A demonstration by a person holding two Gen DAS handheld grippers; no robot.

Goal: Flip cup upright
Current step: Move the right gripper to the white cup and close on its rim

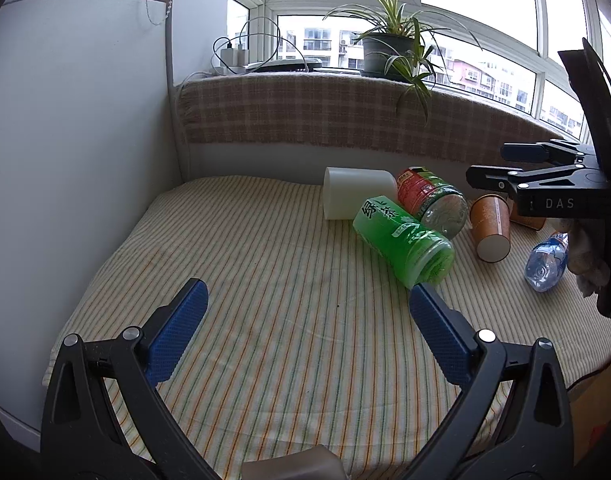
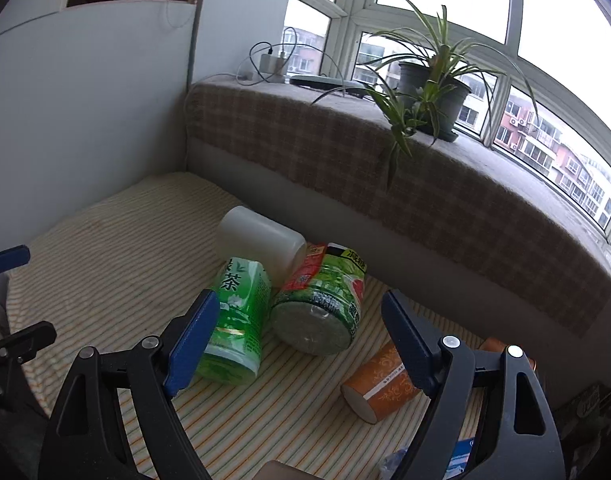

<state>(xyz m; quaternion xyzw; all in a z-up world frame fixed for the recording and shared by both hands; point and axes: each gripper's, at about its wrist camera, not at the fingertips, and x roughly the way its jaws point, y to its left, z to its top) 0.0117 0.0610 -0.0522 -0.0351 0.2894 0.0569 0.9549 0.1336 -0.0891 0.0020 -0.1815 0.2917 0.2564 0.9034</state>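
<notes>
An orange paper cup (image 1: 490,227) lies on its side on the striped cloth; in the right wrist view this cup (image 2: 379,385) lies just inside my right finger. A second orange cup (image 1: 527,218) lies behind it, mostly hidden. My left gripper (image 1: 305,300) is open and empty over the bare cloth, left of the cups. My right gripper (image 2: 301,304) is open and empty above the bottles and the cup; it also shows from the side in the left wrist view (image 1: 501,168).
A white plastic cup (image 1: 355,198) lies on its side at the back. A green tea bottle (image 1: 401,240), a red-and-green bottle (image 1: 433,200) and a small water bottle (image 1: 545,260) lie nearby. A plaid-covered window ledge (image 1: 345,112) with a potted plant (image 1: 389,52) runs behind.
</notes>
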